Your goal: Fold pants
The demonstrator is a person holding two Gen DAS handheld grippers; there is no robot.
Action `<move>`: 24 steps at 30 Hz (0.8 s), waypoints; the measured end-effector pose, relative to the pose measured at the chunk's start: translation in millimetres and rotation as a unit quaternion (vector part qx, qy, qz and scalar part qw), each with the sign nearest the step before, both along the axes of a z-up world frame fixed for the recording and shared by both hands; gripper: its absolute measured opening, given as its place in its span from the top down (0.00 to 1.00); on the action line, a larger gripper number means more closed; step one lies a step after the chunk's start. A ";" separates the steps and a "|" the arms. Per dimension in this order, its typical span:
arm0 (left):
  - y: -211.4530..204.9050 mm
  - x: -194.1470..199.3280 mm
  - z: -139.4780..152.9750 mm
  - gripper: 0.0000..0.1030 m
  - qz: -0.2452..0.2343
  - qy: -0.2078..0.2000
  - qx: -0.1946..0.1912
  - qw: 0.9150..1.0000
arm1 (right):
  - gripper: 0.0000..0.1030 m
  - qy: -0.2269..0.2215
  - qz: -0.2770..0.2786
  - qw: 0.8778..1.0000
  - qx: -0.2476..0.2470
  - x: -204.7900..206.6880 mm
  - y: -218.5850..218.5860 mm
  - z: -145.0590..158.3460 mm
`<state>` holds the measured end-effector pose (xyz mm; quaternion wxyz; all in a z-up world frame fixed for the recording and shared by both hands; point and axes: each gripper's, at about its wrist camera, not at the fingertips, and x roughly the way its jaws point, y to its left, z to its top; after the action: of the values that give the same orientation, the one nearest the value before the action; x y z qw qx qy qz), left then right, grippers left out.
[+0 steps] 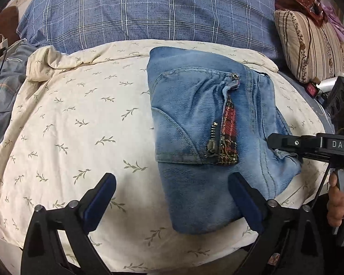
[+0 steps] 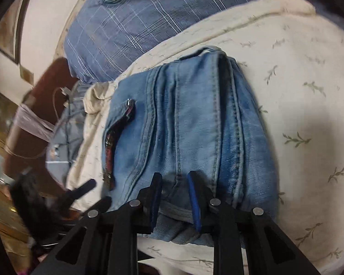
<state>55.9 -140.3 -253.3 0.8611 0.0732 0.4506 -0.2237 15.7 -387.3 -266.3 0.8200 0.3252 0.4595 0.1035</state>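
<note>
Bed, covered by cream leaf-print sheet [image 1: 84, 123]. On the sheet: folded jeans [image 1: 195, 119]. Beyond it, blue plaid quilt [image 1: 149, 16]; striped pillow [image 1: 309, 45] at the right edge.

The right hand-held gripper [image 2: 175, 197] hides the pants [image 2: 185, 126] edge between its pads — blurred clutter [image 2: 32, 197] at left.
</note>
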 end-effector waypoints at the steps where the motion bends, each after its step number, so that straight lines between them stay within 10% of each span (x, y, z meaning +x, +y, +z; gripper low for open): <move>1: 1.2 1.0 -0.5 0.00 0.003 0.001 -0.002 1.000 | 0.75 -0.001 0.000 1.000 0.006 -0.6 -1.5 -1.3; 24: -7.4 -12.5 3.6 0.00 0.036 -0.030 0.039 0.998 | 0.75 -0.027 0.021 0.999 0.004 -1.5 -2.7 -5.8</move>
<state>43.4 -147.7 -249.7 0.8781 0.0971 0.4354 -0.1729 14.2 -390.0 -272.1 0.8285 0.3158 0.4435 0.1313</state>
